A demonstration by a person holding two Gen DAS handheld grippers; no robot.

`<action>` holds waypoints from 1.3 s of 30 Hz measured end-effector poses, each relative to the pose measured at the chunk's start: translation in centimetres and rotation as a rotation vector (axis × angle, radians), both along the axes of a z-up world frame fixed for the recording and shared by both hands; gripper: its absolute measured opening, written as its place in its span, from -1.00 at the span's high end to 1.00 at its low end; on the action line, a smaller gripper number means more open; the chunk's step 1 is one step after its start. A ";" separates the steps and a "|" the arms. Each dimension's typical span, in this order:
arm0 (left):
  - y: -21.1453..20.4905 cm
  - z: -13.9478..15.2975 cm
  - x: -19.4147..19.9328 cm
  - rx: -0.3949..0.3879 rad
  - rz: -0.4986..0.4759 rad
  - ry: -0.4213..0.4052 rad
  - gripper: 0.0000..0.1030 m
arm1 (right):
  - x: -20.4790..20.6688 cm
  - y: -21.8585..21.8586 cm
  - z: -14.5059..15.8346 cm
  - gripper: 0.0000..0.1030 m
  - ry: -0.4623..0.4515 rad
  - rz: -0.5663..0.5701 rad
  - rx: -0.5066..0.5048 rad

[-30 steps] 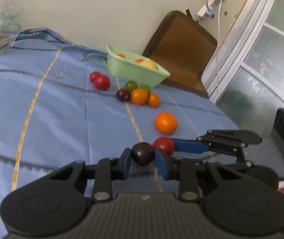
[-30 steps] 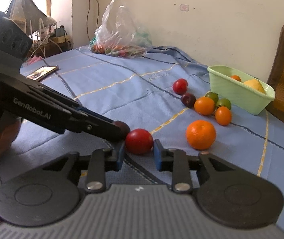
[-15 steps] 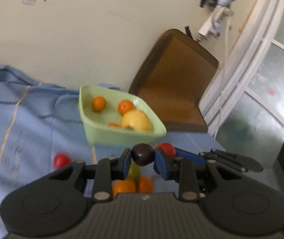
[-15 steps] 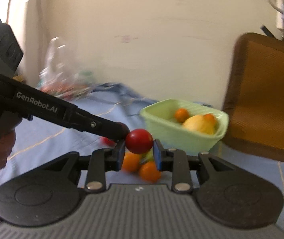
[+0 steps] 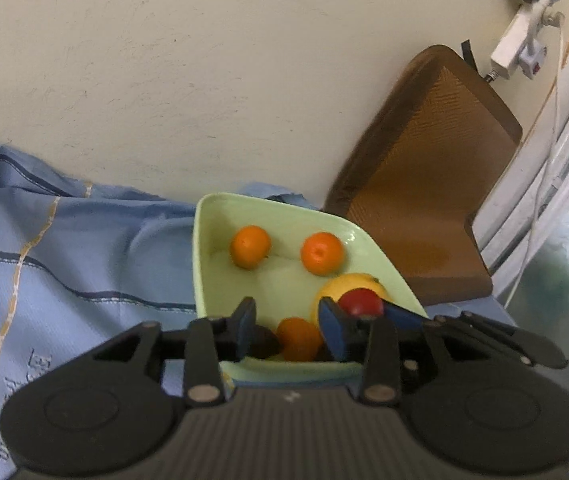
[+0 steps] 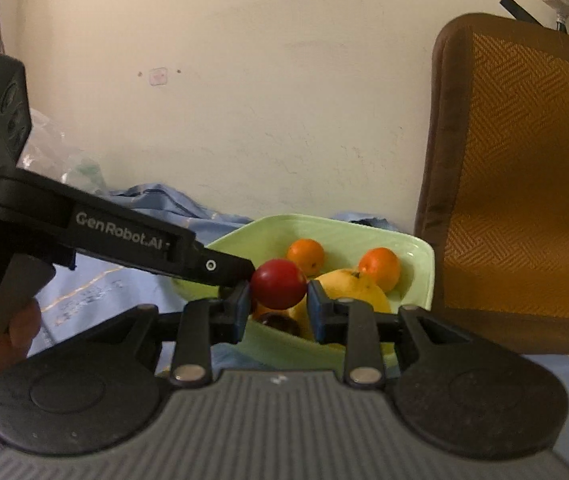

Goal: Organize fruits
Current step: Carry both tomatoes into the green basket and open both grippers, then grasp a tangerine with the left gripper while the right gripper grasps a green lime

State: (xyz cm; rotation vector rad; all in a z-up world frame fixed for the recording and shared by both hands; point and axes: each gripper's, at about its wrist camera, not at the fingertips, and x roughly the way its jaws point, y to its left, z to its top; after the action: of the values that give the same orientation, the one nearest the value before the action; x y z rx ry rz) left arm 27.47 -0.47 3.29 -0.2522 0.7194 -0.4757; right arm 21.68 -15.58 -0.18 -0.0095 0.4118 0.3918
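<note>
The left tongs (image 5: 287, 330) stand apart over the near end of the green bowl (image 5: 200, 264), holding nothing. Just below their left finger lies a dark plum (image 5: 263, 343) inside the bowl, touching an orange (image 5: 299, 338) beside it.

The right tongs (image 6: 278, 304) are clamped on a red fruit (image 6: 278, 283), held above the bowl (image 6: 420, 276) — the fruit sits squarely between the two blue pads. From the left wrist the same red fruit (image 5: 360, 303) shows just past the left tongs' right finger, in front of a large yellow fruit (image 5: 338, 286).

Two more oranges (image 5: 250, 246) (image 5: 321, 253) rest toward the far end of the bowl, apart from each other. The bowl stands on a blue cloth (image 5: 64, 260) with yellow and dark stripes, close to the wall. A brown woven chair back (image 6: 524, 184) rises just to the right of the bowl — a white power strip (image 5: 514, 46) hangs on the wall above it.
</note>
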 end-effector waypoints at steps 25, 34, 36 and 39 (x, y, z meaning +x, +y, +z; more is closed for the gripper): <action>5.9 -1.2 -15.1 -0.128 -0.037 -0.019 0.12 | -10.6 -3.8 -1.5 0.19 0.115 0.011 0.123; 0.9 -1.5 -20.1 0.020 -0.215 -0.116 -0.18 | -6.8 -3.8 -0.2 0.18 0.167 0.031 0.158; -0.1 -1.7 -20.4 0.065 -0.223 -0.137 -0.25 | -5.0 -3.4 -0.2 0.18 0.212 0.047 0.184; -0.8 -2.3 -20.3 0.100 -0.219 -0.130 -0.27 | -3.3 -2.6 -0.5 0.18 0.268 0.059 0.190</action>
State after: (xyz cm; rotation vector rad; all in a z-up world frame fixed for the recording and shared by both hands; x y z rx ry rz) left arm 7.15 -1.24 0.95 -0.0480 0.6441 -0.6562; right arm 18.37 -18.16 -0.72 0.2181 0.6385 0.4916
